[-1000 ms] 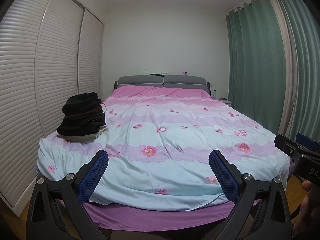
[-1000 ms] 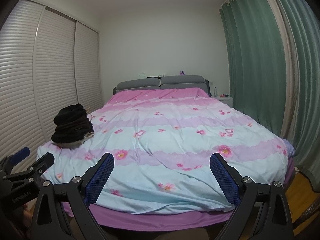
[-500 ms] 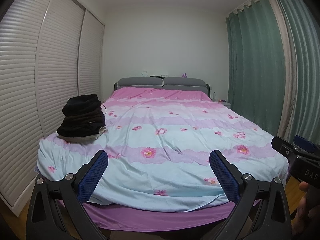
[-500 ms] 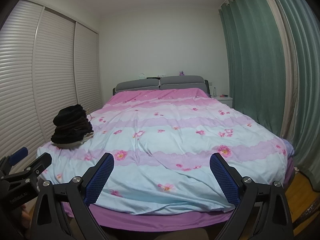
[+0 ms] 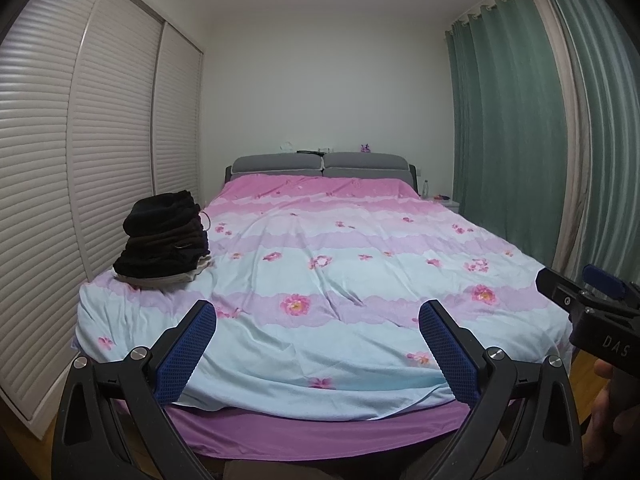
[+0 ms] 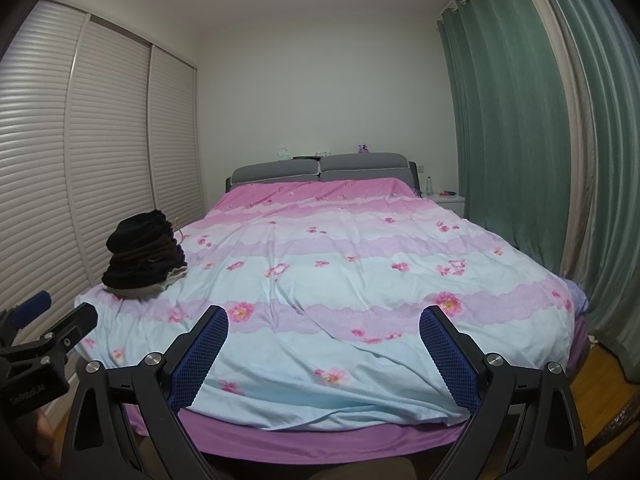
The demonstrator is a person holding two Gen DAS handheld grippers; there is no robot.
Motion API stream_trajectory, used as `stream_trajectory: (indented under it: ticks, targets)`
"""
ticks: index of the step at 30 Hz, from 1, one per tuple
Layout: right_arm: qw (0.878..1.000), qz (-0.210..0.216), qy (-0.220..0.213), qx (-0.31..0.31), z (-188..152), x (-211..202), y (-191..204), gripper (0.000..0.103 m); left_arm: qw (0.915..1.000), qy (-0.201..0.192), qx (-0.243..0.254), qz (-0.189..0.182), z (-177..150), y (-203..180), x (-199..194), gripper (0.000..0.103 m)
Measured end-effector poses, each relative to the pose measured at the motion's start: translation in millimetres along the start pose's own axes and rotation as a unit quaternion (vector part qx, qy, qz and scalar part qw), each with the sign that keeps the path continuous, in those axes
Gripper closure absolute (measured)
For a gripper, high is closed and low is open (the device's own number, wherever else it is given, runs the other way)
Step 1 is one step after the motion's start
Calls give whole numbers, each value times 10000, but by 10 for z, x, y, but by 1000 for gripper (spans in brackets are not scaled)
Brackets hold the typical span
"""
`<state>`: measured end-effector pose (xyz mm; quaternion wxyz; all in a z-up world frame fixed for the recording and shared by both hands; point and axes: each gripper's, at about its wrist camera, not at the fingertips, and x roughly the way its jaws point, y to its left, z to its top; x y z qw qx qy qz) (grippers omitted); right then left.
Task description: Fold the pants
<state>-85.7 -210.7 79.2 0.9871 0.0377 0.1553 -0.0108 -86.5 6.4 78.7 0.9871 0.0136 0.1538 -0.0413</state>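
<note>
A stack of dark folded garments [image 5: 162, 240] sits near the bed's front left corner; it also shows in the right wrist view [image 6: 144, 258]. My left gripper [image 5: 318, 314] is open and empty, held before the foot of the bed [image 5: 340, 344]. My right gripper [image 6: 324, 318] is open and empty, also before the foot of the bed [image 6: 360, 360]. Each gripper shows at the edge of the other's view: the right one [image 5: 592, 300], the left one [image 6: 44, 336]. No loose pants show on the floral cover.
White louvred wardrobe doors [image 5: 80, 160] line the left wall. Green curtains [image 5: 520, 140] hang on the right. A grey headboard [image 5: 320, 162] is at the far end, with a white nightstand [image 6: 450, 200] beside it. Wooden floor [image 6: 592, 384] shows at the bed's right corner.
Both grippers have drifted slightly; the views shift a little. Both stay open and empty.
</note>
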Motion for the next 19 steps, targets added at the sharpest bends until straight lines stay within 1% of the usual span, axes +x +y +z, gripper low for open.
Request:
stream_trajectory:
  ticks: [3,10,14,19]
  targets:
    - [10000,-6,3,0,-4,1,2,6,10000,48,28,27,-16,-7,19,0]
    - [10000,-19,0,-13,3,18,-3,6,9997,-62,163,151,-48,-40,16,0]
    - [10000,-16,55,13,5,49,-14,6,9998,-32,135,159,-64,-24,49,0]
    - [10000,-31,38,6,10,54,-14,6,9999,68,142,70,-81,-23,103,0]
